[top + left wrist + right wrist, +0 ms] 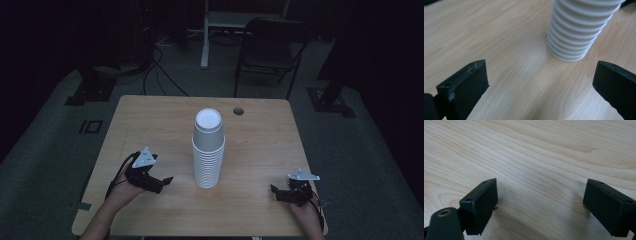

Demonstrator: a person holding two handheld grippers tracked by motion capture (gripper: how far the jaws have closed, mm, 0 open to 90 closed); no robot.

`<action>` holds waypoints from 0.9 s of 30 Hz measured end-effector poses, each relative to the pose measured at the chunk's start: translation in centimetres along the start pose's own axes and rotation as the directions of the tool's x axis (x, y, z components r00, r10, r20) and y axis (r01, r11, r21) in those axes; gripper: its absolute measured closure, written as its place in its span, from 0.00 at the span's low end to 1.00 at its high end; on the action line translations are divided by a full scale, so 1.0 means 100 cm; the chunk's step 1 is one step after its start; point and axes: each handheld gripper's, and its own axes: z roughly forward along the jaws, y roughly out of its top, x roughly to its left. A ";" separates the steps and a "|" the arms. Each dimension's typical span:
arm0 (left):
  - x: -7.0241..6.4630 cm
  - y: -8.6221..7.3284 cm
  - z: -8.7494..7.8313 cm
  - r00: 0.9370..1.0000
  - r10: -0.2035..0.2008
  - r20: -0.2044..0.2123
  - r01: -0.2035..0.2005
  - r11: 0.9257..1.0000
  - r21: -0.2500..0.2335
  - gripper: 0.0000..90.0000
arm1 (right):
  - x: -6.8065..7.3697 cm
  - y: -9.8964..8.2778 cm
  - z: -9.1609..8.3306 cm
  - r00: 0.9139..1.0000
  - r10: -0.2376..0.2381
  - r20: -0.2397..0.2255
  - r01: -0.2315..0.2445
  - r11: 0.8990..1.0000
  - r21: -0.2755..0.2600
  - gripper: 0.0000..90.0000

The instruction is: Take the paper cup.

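Centred on the wooden tabletop point(150, 120) stands your stack of white paper cups point(208, 150). Your left gripper point(162, 181) and right gripper point(276, 191) flank it, untouching, jaws apart and empty.

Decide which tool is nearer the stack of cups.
Left. The left tool sits just beside the stack of cups; the right tool rests farther off, nearer the table's edge.

Both grippers low, jaws spread wide

The left gripper point(159, 183) sits left of the cup stack point(208, 150), the right gripper point(281, 193) well right of it; both grip nothing, forearms entering from below.
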 end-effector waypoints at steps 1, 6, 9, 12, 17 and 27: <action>-0.001 0.002 0.000 1.000 0.001 0.003 -0.001 1.000 -0.007 0.00 | 0.000 0.000 0.000 1.000 0.000 0.000 0.000 1.000 0.000 0.13; -0.006 0.016 0.001 0.999 0.027 0.023 -0.026 0.999 -0.025 0.00 | 0.000 0.000 0.000 1.000 0.000 0.000 0.000 1.000 0.000 0.13; -0.009 0.025 0.000 0.998 0.035 0.043 -0.033 0.998 -0.049 0.00 | 0.000 0.000 0.000 1.000 -0.001 0.000 0.001 1.000 0.000 0.13; -0.011 0.033 -0.001 0.998 0.042 0.051 -0.039 0.997 -0.067 0.00 | 0.000 0.000 0.000 1.000 0.000 0.000 0.000 1.000 0.000 0.13; -0.014 0.050 -0.006 0.995 0.069 0.066 -0.062 0.993 -0.102 0.00 | 0.000 0.000 0.000 1.000 0.000 0.000 0.000 1.000 0.000 0.13; -0.022 0.078 -0.006 0.988 0.114 0.107 -0.097 0.983 -0.155 0.00 | 0.000 0.000 0.000 1.000 0.000 0.000 0.000 1.000 0.000 0.13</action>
